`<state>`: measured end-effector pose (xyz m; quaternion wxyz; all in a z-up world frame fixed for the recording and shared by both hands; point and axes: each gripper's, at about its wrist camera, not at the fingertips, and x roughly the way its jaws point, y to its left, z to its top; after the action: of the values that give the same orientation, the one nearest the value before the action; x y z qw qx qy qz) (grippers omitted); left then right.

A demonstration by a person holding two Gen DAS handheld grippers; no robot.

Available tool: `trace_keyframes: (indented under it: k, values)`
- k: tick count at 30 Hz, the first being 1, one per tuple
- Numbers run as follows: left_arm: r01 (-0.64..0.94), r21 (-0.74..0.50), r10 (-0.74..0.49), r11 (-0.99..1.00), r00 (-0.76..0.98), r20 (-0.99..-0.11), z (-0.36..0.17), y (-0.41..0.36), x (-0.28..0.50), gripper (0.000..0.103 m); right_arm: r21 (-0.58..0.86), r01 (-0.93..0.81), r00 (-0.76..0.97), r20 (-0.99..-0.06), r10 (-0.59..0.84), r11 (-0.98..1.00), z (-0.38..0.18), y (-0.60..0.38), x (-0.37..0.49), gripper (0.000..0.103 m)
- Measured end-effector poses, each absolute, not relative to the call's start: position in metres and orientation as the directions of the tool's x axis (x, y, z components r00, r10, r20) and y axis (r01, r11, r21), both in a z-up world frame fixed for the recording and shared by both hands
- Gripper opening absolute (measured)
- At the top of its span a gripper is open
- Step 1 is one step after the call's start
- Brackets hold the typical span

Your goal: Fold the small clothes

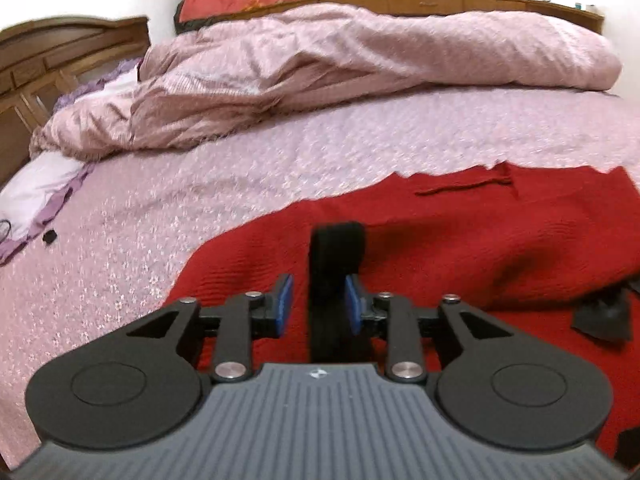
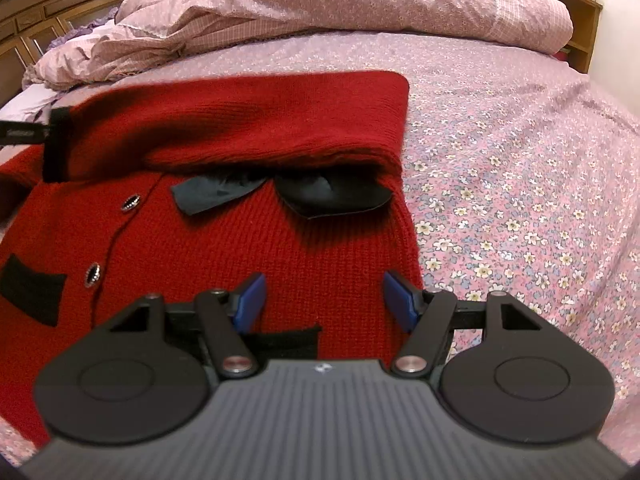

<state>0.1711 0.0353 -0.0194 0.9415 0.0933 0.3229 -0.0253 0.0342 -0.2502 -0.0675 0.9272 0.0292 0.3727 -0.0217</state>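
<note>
A small red knit cardigan [image 2: 224,240] with black collar, black pocket flaps and dark buttons lies on the bed. One red sleeve [image 2: 256,120] is folded across its chest. The sleeve's black cuff [image 1: 334,280] stands between the pads of my left gripper [image 1: 318,304], which is shut on it; that gripper shows at the far left of the right wrist view [image 2: 24,134]. My right gripper [image 2: 324,300] is open and empty above the cardigan's right side, near its edge. The cardigan also shows in the left wrist view [image 1: 460,240].
The bed is covered by a pink floral sheet [image 2: 520,184]. A bunched pink duvet [image 1: 320,68] lies along the far side. A wooden headboard [image 1: 44,56] stands at the far left. A white pillow with purple trim [image 1: 36,188] lies at the left.
</note>
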Motion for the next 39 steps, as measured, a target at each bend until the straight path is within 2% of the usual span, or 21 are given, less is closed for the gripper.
trace_keyframes:
  k: [2,5,11,16,22,24,26,29,32,34,36,38,39]
  values:
    - [0.106,0.133,0.000,0.985,0.781,-0.624,-0.022,0.043,0.176,0.065,0.034,0.061,0.718,-0.696,-0.020,0.998,-0.067,-0.250,0.035,0.067]
    - [0.093,0.079,-0.025,0.992,0.788,-0.616,-0.021,0.053,0.173,0.080,0.031,0.058,0.711,-0.703,-0.020,0.998,-0.065,-0.250,0.038,0.067]
    - [0.123,0.008,-0.089,0.992,0.760,-0.643,-0.025,0.059,0.182,0.081,0.052,0.038,0.741,-0.671,0.007,0.998,-0.044,-0.251,0.043,0.067]
    - [0.130,0.026,-0.083,0.991,0.757,-0.648,-0.034,0.053,0.201,0.080,0.014,0.019,0.780,-0.626,-0.006,1.000,-0.022,-0.254,0.063,0.067]
    - [0.170,0.027,-0.103,0.985,0.711,-0.696,-0.053,0.045,0.223,0.081,0.050,0.047,0.781,-0.624,-0.006,0.998,-0.022,-0.265,0.105,0.067]
    - [0.154,0.028,-0.091,0.988,0.707,-0.702,-0.060,0.045,0.226,0.087,0.062,0.058,0.774,-0.633,-0.006,0.996,-0.028,-0.267,0.118,0.067]
    - [0.125,0.029,-0.067,0.992,0.701,-0.710,-0.065,0.048,0.229,0.098,0.070,0.066,0.766,-0.643,-0.006,0.995,-0.037,-0.268,0.129,0.067]
    - [0.105,-0.006,-0.076,0.994,0.674,-0.735,-0.069,0.055,0.236,0.103,0.064,0.072,0.755,-0.656,-0.013,0.995,-0.050,-0.270,0.137,0.069]
    - [0.104,-0.002,-0.070,0.995,0.654,-0.753,-0.068,0.054,0.238,0.103,0.109,0.089,0.754,-0.657,0.004,0.990,-0.060,-0.276,0.138,0.073]
    - [0.100,0.011,-0.056,0.995,0.646,-0.762,-0.066,0.052,0.238,0.103,0.139,0.126,0.735,-0.678,0.002,0.982,-0.066,-0.285,0.139,0.089]
    - [0.102,0.037,-0.040,0.994,0.663,-0.748,-0.063,0.048,0.236,0.102,0.216,0.135,0.738,-0.673,0.048,0.967,-0.073,-0.296,0.138,0.091]
    - [0.132,0.079,-0.038,0.988,0.709,-0.704,-0.059,0.041,0.228,0.088,0.200,0.112,0.738,-0.672,0.054,0.973,-0.072,-0.295,0.136,0.092]
    - [0.152,0.106,-0.040,0.983,0.731,-0.681,-0.057,0.036,0.224,0.084,0.194,0.108,0.737,-0.674,0.052,0.975,-0.072,-0.294,0.135,0.092]
